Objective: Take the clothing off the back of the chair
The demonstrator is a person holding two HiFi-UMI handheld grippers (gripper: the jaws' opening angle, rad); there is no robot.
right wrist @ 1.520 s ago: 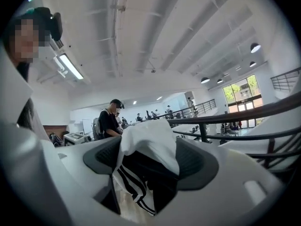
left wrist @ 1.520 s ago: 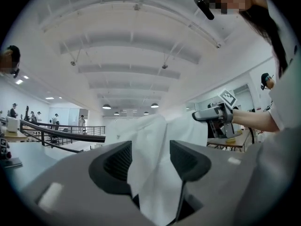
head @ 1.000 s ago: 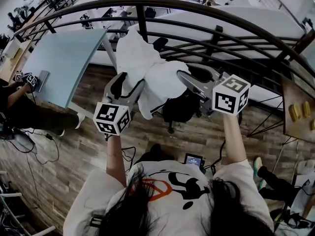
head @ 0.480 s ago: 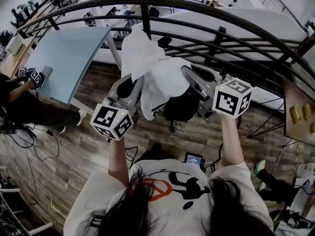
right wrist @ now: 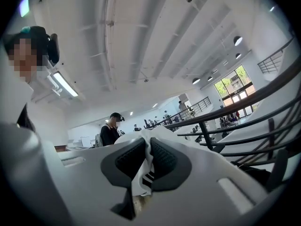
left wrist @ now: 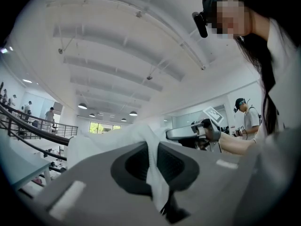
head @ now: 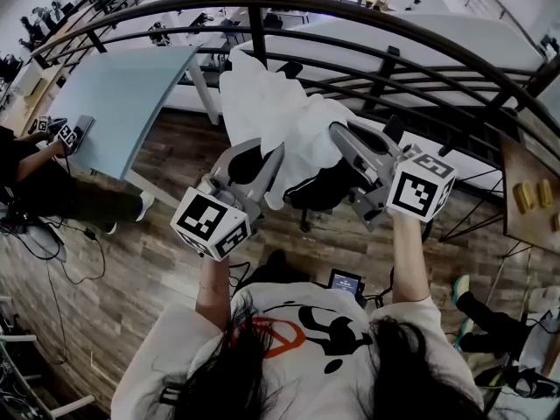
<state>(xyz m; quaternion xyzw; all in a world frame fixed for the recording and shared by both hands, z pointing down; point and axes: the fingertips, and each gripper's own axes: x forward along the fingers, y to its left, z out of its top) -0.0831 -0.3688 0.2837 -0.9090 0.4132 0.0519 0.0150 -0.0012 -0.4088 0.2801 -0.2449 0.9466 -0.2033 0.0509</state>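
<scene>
Left gripper [head: 262, 157]: jaws closed on a fold of the white garment [head: 262, 103]. Right gripper [head: 341, 138]: jaws closed on a second fold that shows black stripes. The garment spans both grippers and rises above them, over the black chair [head: 319, 191]; contact with the chair cannot be confirmed. A dark railing [head: 385, 59] runs just behind. A pale blue table [head: 122, 94] stands to the left.
</scene>
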